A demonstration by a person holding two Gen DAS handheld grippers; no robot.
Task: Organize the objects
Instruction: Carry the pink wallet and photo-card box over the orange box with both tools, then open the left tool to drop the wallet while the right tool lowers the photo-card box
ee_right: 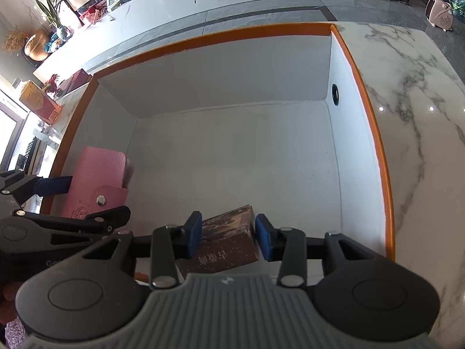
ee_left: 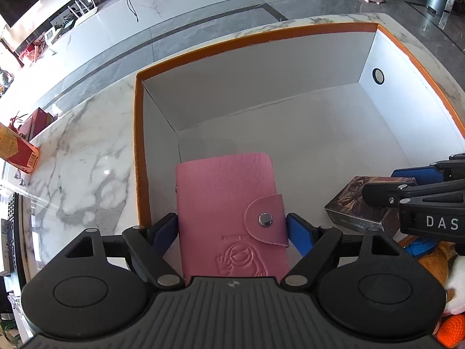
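On a white marble table (ee_left: 81,157), a big box (ee_left: 139,151) with an orange rim. Inside the box, near its left wall, a pink wallet (ee_left: 229,203) squeezed by the left gripper (ee_left: 232,232). Near the front wall, a dark card box (ee_right: 226,238) pinched by the right gripper (ee_right: 228,238).

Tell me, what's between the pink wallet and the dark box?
Nothing: only bare white floor of the orange-rimmed box separates the pink wallet from the dark box, clearest in the right wrist view.
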